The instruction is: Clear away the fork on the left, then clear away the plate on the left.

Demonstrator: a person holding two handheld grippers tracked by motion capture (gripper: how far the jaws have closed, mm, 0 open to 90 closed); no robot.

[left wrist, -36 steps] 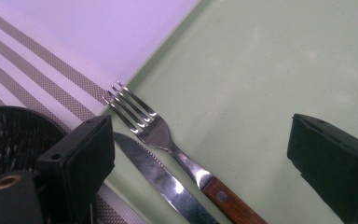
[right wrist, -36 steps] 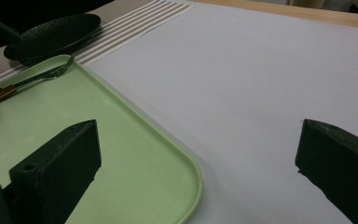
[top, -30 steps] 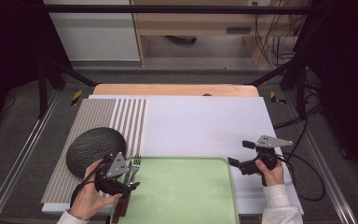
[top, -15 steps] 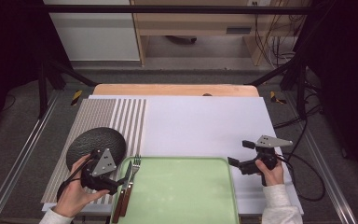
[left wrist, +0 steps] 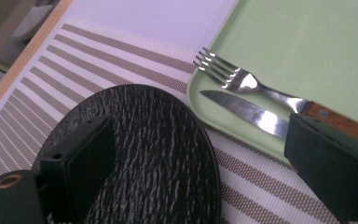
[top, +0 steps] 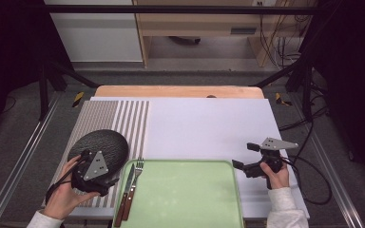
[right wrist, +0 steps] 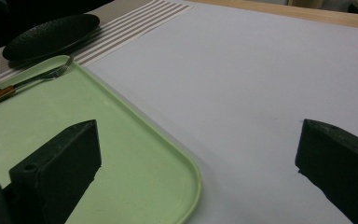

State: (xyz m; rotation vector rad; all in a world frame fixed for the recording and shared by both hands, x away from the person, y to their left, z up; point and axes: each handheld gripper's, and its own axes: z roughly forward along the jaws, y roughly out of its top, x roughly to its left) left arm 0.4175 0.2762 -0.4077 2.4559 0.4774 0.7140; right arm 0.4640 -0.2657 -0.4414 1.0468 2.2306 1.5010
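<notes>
Two tools were in play. Left tool (top: 105, 182) sat low at the near left of the table, jaws spread wide and holding nothing, hovering over the near edge of a round black textured plate (top: 103, 145). In the left gripper view one jaw was over the plate (left wrist: 154, 140) and the other was over the striped mat just beside the tray rim, near the knife handle; whether either jaw touched anything could not be told. Plate lay flat on a beige-and-white striped woven placemat (top: 108, 116), just left of a pale green rectangular plastic tray (top: 185, 194), close to the tray's far-left corner.

Tray held a steel fork (top: 134, 183) and a serrated steel knife, both wooden-handled (top: 124, 194), side by side along the tray's left edge, tips pointing away from the person. Left gripper view showed the fork (left wrist: 242, 81) lying over the tray (left wrist: 307, 42) floor with the knife (left wrist: 247, 112) beside it, blade toward the plate side.

Right tool (top: 240, 165) was held in the right hand (top: 275, 173) just off the tray's right edge, above the white sheet (top: 204, 123) covering the table, jaws wide apart, gripping nothing. Right gripper view had one jaw over the tray (right wrist: 135, 154) corner, the other over the white sheet (right wrist: 261, 84).
</notes>
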